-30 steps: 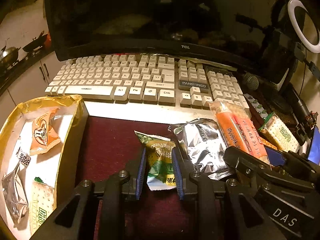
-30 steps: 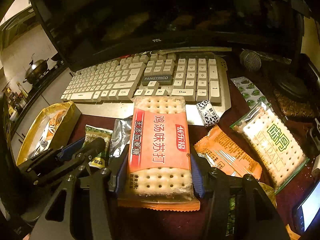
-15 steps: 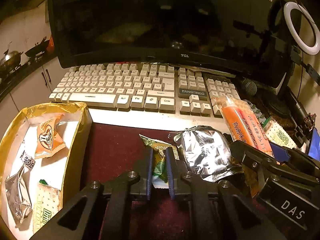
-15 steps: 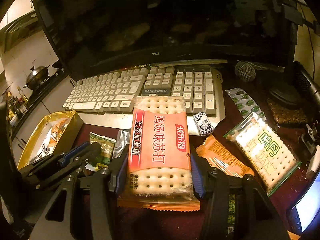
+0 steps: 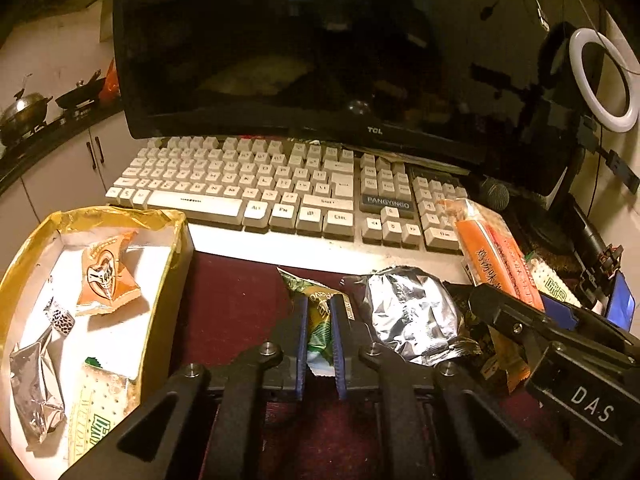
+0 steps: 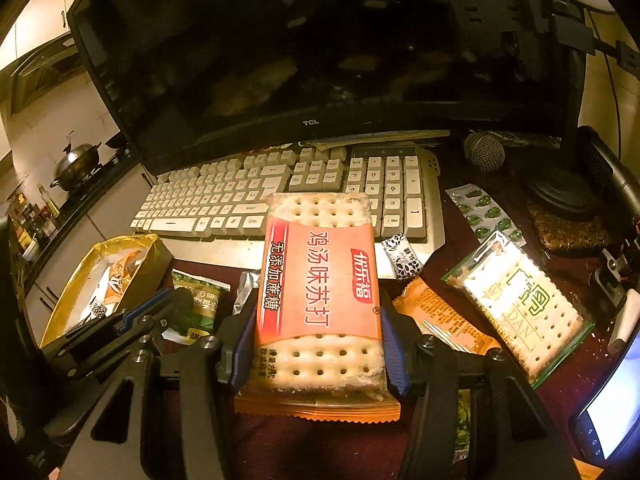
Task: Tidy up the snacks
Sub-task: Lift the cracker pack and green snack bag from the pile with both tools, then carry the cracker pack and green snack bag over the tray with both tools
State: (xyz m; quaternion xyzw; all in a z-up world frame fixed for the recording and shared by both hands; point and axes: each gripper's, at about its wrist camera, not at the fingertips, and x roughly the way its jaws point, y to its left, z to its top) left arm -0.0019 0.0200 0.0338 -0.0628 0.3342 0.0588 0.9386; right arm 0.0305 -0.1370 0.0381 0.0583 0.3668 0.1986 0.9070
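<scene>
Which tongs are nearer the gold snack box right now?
Left. The left tongs, shut on the green packet, sit beside the gold box; the right tongs are farther away.

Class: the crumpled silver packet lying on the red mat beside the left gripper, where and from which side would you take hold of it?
Grip the silver packet across its puffy middle, coming down from above and the near side. It lies flat, its crimped ends are thin and floppy, and the keyboard blocks the far side.

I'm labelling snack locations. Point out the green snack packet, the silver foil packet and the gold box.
green snack packet (image 5: 318,316), left wrist view, middle between pads
silver foil packet (image 5: 412,316), left wrist view, crinkled centre
gold box (image 5: 160,320), left wrist view, right wall
</scene>
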